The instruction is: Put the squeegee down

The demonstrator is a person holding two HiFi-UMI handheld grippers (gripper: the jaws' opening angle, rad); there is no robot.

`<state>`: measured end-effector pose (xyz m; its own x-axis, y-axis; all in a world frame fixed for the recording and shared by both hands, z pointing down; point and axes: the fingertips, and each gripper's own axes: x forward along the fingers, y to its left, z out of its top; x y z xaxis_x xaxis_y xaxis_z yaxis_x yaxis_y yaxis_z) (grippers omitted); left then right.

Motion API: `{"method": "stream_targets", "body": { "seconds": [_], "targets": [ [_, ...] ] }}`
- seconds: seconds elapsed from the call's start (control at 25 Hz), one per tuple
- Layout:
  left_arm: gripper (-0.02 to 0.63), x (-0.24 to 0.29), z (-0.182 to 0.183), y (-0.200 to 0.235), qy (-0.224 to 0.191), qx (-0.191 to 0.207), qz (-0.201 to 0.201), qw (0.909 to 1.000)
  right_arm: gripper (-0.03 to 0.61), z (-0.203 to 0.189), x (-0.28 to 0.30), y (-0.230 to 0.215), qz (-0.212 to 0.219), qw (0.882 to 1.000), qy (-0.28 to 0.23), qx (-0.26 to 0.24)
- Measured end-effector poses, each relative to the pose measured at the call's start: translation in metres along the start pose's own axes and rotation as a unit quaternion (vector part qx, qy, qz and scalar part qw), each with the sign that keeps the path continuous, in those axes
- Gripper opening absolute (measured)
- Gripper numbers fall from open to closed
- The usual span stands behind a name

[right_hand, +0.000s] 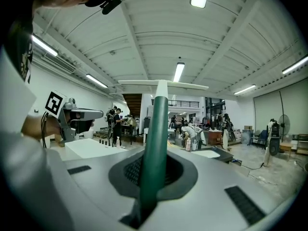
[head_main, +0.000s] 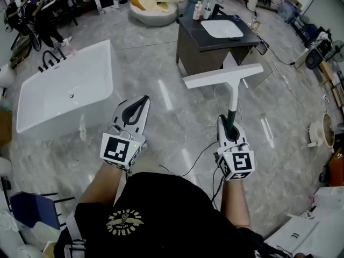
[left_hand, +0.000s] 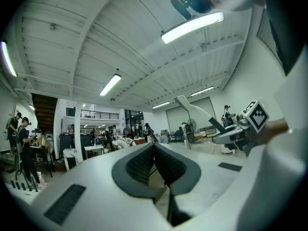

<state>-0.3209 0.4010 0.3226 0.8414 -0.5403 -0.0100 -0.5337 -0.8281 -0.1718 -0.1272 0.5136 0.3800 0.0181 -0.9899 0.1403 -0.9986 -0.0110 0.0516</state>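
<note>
The squeegee has a long white blade on a white neck and a dark green handle. My right gripper is shut on that green handle and holds the squeegee out level above the floor, blade farthest from me. My left gripper hangs to the left of it, apart from the squeegee, with its jaws shut and nothing between them. In the left gripper view the squeegee and the right gripper show off to the right.
A white bathtub stands on the grey tiled floor at the left. A dark vanity cabinet with a white basin is ahead, just beyond the blade. Thin cables trail on the floor. Seated people are at the far left.
</note>
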Motion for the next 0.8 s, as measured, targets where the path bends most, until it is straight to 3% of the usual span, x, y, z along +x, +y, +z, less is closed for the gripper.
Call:
{"method": "stream_targets", "body": {
  "seconds": [0.36,0.8],
  "targets": [
    [0.024,0.022,-0.007,0.021,0.008,-0.019,-0.005,0.9998,0.032,-0.008,0.032,-0.016,-0.012,1.000,0.005,0.015],
    [0.024,0.124,-0.031,0.079,0.012,-0.030,-0.023,0.9992,0.032,0.007,0.121,-0.061,-0.033,0.999,0.020,0.015]
  ]
}}
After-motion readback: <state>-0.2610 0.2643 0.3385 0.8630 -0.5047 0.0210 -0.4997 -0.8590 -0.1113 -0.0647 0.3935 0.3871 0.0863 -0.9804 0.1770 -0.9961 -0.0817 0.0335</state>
